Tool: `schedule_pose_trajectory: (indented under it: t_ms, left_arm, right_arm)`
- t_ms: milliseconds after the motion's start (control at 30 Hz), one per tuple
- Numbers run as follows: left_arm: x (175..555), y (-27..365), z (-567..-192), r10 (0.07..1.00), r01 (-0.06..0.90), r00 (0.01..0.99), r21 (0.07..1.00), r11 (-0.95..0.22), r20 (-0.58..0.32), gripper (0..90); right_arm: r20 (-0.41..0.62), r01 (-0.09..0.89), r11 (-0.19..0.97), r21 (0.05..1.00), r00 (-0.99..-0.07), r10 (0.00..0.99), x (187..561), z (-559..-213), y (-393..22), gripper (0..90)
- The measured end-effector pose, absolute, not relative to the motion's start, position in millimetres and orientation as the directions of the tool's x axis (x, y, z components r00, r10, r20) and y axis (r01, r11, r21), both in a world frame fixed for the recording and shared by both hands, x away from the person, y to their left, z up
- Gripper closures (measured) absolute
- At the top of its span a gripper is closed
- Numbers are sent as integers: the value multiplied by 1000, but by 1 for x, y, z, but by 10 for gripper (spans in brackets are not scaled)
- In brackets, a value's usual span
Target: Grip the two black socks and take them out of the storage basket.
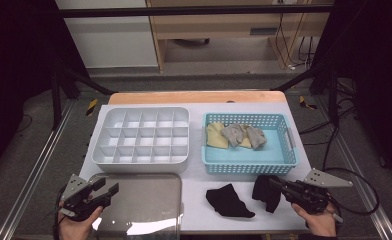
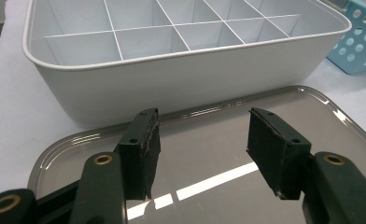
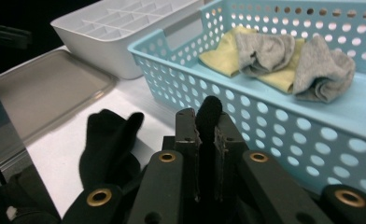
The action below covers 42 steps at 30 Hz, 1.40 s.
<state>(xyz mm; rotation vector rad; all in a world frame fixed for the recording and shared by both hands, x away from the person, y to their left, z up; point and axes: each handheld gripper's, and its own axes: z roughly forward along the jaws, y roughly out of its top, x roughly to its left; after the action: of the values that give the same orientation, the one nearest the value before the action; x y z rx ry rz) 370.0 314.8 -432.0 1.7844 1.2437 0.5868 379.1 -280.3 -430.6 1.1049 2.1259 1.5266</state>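
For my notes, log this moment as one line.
right gripper: shut on black sock | left gripper: open above tray | second black sock: on table

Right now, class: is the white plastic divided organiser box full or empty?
Empty. The white plastic divided organiser box shows bare compartments in the high view; the left gripper view shows its near cells bare too.

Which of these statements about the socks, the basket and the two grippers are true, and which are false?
1. The right gripper is shut on a black sock. True.
2. The left gripper holds a grey sock. False: its jaws are open over the tray with nothing between them.
3. The blue basket holds yellow socks and grey socks. True.
4. A second black sock lies in the white organizer. False: it lies on the table, in front of the basket.
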Motion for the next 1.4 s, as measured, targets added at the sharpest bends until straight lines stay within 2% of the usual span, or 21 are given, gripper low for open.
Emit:
schedule_pose_trajectory:
  t_ms: [367,667,967,1233,1400]
  left_arm:
    - [370,302,-433,903,510,419,847,-152,-90,432]
    - [369,289,-433,888,503,452,846,-175,-84,428]
    - [367,275,-431,876,494,476,849,-189,-81,421]
    - [367,260,-432,859,490,506,846,-211,-78,419]
    - [367,253,-432,853,487,518,844,-226,-70,417]
  right_arm:
    - [168,506,206,838,-597,784,393,-468,-284,812]
    - [125,535,254,806,-573,810,400,-483,-279,744]
    - [104,473,216,854,-562,821,392,-464,-278,610]
    - [61,383,214,899,-593,803,382,-440,-267,559]
    - [55,367,219,904,-607,792,379,-435,-258,557]
